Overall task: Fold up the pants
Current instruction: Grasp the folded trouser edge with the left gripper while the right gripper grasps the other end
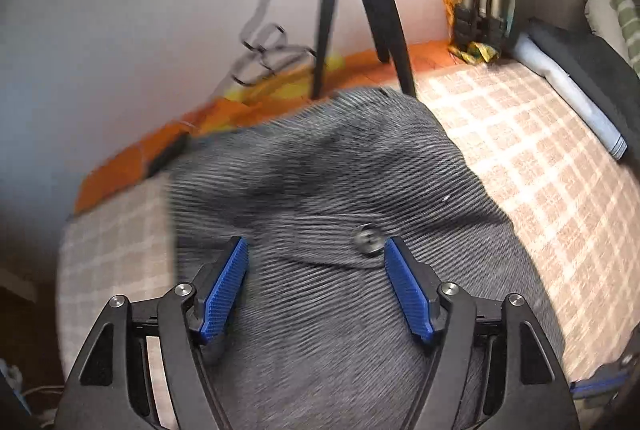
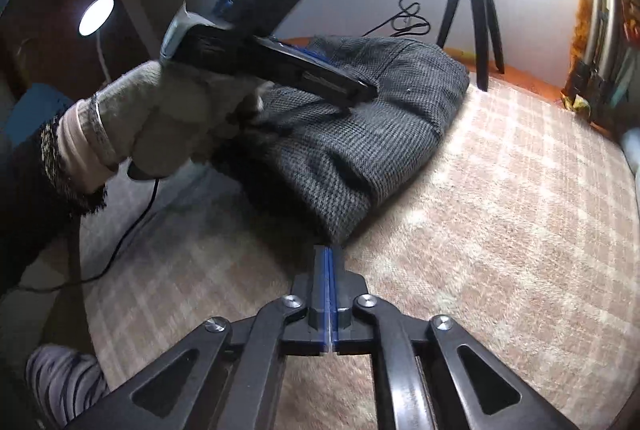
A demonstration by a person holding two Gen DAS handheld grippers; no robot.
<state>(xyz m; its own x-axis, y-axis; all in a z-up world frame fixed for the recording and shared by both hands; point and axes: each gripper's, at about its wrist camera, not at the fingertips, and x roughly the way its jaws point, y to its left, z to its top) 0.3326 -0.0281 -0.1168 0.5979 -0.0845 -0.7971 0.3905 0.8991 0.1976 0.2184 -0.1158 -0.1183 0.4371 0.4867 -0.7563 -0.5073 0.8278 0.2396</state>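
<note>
The grey checked pants [image 1: 320, 182] lie bunched on a checked bedspread [image 1: 520, 158]. My left gripper [image 1: 316, 250] is open just above them, blue pads either side of a round button [image 1: 366, 239] on the fabric. In the right wrist view the pants [image 2: 360, 134] form a heap, and the left gripper [image 2: 352, 86], held by a gloved hand [image 2: 168, 118], reaches over its left part. My right gripper [image 2: 329, 254] is shut, with its tips at the near corner of the pants; I cannot tell if fabric is pinched between them.
A black tripod [image 2: 472, 14] stands at the far edge of the bed, also in the left wrist view [image 1: 360, 2]. A cable [image 2: 408, 18] hangs on the wall. Folded dark items [image 1: 576, 86] lie at the right. A lamp [image 2: 96, 15] glows left.
</note>
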